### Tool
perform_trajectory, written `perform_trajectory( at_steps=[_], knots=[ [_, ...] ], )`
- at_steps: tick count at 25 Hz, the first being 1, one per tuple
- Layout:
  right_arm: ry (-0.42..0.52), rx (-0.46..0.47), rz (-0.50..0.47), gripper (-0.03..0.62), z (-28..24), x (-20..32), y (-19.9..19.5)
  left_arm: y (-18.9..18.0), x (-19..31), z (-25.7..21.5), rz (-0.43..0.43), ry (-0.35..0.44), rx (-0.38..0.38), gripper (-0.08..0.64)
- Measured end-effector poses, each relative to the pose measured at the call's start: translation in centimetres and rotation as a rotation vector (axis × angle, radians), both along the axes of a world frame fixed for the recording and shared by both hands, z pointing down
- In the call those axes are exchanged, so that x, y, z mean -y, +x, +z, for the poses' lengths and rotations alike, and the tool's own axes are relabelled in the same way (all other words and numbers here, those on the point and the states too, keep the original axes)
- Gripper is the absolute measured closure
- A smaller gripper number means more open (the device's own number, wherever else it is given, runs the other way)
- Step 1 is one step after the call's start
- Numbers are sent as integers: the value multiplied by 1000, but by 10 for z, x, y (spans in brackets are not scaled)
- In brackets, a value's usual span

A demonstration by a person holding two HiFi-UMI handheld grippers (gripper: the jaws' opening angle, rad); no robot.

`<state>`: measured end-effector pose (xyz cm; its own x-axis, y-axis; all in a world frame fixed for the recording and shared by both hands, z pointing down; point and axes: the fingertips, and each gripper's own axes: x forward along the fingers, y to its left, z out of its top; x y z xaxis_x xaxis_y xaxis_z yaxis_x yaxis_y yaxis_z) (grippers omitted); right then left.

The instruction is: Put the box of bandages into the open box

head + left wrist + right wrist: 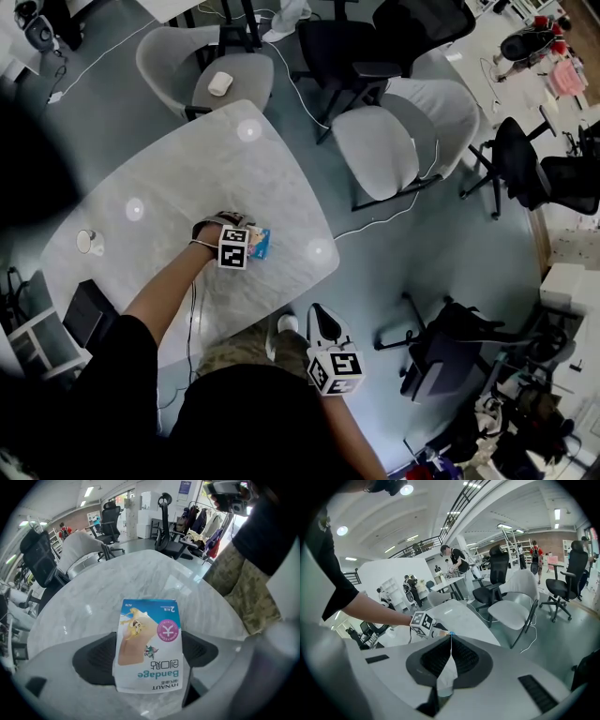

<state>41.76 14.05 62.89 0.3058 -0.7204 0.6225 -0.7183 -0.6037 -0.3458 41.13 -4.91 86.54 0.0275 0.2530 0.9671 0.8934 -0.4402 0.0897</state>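
The box of bandages (149,634), white and blue with a cartoon print, lies flat on the marble table (140,581). My left gripper (150,660) points steeply down over it, with one black pad (96,660) on each side; the jaws stand wide, open around the box. In the head view the left gripper (242,246) sits mid-table with the box (262,244) showing at its right. My right gripper (322,319) hangs off the table's near edge, its pads (461,656) shut together on nothing. I see no open box that I can name for sure.
A small white cup (90,242) stands near the table's left rim. A dark boxy thing (86,314) sits low beside the table's left corner. Grey chairs (398,141) and black office chairs (441,352) ring the table, with cables on the floor.
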Motion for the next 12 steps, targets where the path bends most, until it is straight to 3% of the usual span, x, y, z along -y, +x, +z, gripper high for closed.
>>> perform_trajectory(
  at_steps=[3,12],
  knots=[
    [12,-18,-11,580,-4,-3,-2,-6,-2,-6,-14,-2,-18,130],
    [99,-85,-125,580,-31,1,-25,-50,4,-57,-210,8,-64,130]
  ],
)
